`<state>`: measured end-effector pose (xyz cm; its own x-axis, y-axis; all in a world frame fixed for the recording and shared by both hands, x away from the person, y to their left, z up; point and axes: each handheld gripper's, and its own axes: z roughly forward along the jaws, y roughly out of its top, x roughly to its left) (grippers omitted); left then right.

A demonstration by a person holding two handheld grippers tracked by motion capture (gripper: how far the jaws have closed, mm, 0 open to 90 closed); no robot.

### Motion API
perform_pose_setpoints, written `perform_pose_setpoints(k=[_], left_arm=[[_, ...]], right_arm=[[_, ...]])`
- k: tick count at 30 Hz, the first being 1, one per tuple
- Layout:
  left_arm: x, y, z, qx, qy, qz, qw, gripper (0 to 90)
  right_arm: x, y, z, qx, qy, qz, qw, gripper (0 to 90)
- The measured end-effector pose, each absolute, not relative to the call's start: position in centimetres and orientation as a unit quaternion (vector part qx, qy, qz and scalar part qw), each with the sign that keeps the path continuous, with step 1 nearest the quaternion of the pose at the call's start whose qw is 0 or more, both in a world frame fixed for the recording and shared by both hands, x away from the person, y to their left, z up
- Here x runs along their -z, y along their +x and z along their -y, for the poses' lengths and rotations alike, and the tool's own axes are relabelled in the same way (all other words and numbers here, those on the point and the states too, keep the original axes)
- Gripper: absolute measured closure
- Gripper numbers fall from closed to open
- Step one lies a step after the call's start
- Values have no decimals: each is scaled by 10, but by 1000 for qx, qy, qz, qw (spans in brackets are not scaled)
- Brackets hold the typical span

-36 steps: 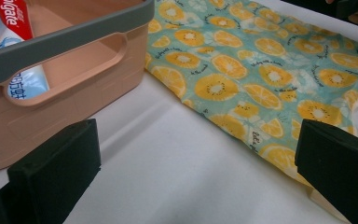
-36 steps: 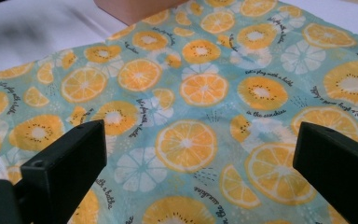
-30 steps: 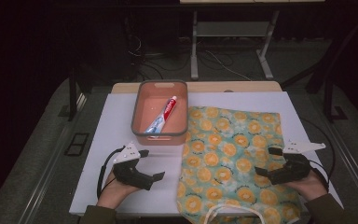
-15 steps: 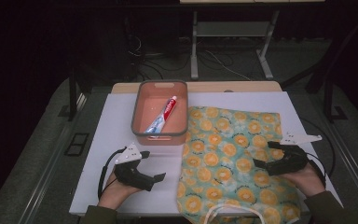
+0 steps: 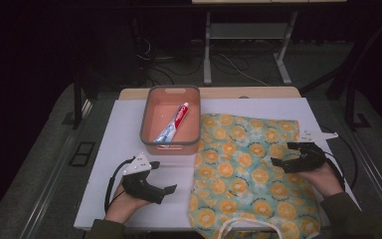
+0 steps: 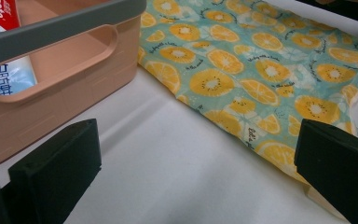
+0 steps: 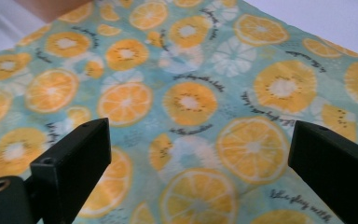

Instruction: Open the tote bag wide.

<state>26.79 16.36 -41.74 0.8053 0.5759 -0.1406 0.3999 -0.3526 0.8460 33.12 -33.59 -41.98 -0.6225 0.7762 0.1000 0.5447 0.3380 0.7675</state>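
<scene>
A teal cloth bag (image 5: 243,169) printed with orange slices lies flat on the right half of a white board (image 5: 124,129); its white handle (image 5: 248,224) curls at the near edge. My right gripper (image 5: 281,157) hovers open over the bag's right part, with the print (image 7: 191,102) showing between its jaws (image 7: 200,168). My left gripper (image 5: 166,191) rests open on the board, left of the bag and in front of a pink basket (image 5: 146,117). In the left gripper view, bare board lies between its jaws (image 6: 196,172), with the basket (image 6: 51,70) to the left and the bag (image 6: 242,70) to the right.
A toothpaste tube (image 5: 175,124) lies slantwise inside the grey-rimmed basket, and its end (image 6: 4,79) shows through the handle slot. The board covers a wooden table (image 5: 258,92). Dark floor, cables and table legs (image 5: 207,45) lie beyond.
My right gripper has moved forward and a little left over the bag. The left gripper has barely shifted.
</scene>
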Motion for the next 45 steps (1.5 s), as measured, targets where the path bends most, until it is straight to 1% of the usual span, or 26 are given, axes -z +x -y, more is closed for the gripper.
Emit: perform_pose_setpoints(k=[1, 2, 3, 4, 10, 11, 12, 14, 15, 17, 18, 19, 20, 21, 22, 25, 26, 27, 33, 35, 36, 38, 42, 45], left_arm=[[417, 268, -164, -91, 817, -299, 485, 0], [418, 268, -164, -90, 817, -299, 485, 0], [418, 268, -163, -90, 817, -299, 485, 0], [418, 268, -163, -90, 817, -299, 485, 0], [418, 268, -163, -89, 818, -298, 484, 0], [418, 268, -163, -89, 818, -298, 484, 0], [418, 268, -163, -89, 818, -298, 483, 0], [418, 268, -164, -89, 819, -298, 483, 0], [418, 268, -164, -89, 818, -298, 483, 0], [419, 268, -164, -89, 818, -298, 483, 0], [419, 268, -164, -88, 818, -299, 483, 0], [419, 268, -163, -88, 818, -299, 483, 0], [419, 268, -163, -87, 819, -298, 482, 0], [419, 268, -163, -87, 820, -297, 482, 0], [419, 268, -163, -86, 820, -297, 482, 0], [420, 268, -162, -86, 821, -297, 480, 0], [420, 268, -162, -86, 821, -297, 480, 0], [420, 268, -162, -86, 821, -297, 480, 0], [420, 268, -162, -85, 821, -296, 480, 3], [420, 268, -162, -85, 821, -296, 480, 3], [420, 268, -162, -85, 821, -296, 480, 3], [420, 268, -162, -85, 821, -296, 480, 3], [420, 268, -162, -85, 822, -296, 480, 3], [420, 269, -162, -85, 822, -296, 480, 3]], right_arm=[[421, 334, 337, -400, 412, -805, 145, 65], [423, 340, 338, -391, 417, -808, 145, 94], [423, 340, 338, -391, 417, -808, 145, 94], [425, 343, 339, -390, 415, -809, 143, 128], [442, 360, 336, -363, 422, -822, 122, 173], [447, 364, 335, -354, 420, -827, 118, 213], [447, 364, 335, -354, 420, -827, 118, 213], [453, 368, 333, -339, 418, -834, 118, 268], [453, 368, 333, -339, 418, -834, 118, 268], [451, 368, 333, -331, 418, -837, 126, 383], [451, 368, 333, -322, 412, -841, 137, 432], [451, 367, 334, -323, 413, -840, 138, 473], [450, 367, 333, -324, 410, -841, 138, 587], [450, 366, 332, -326, 406, -843, 137, 644], [450, 366, 332, -326, 406, -843, 137, 644], [450, 365, 331, -328, 402, -845, 132, 781], [450, 365, 330, -329, 403, -844, 132, 871], [450, 365, 330, -331, 404, -843, 131, 896], [450, 365, 329, -330, 403, -843, 137, 900], [448, 365, 330, -316, 407, -842, 160, 900], [448, 365, 330, -316, 407, -842, 160, 900], [446, 370, 338, -315, 426, -830, 176, 900], [445, 378, 352, -311, 456, -812, 193, 900], [445, 381, 358, -312, 467, -805, 192, 900]])
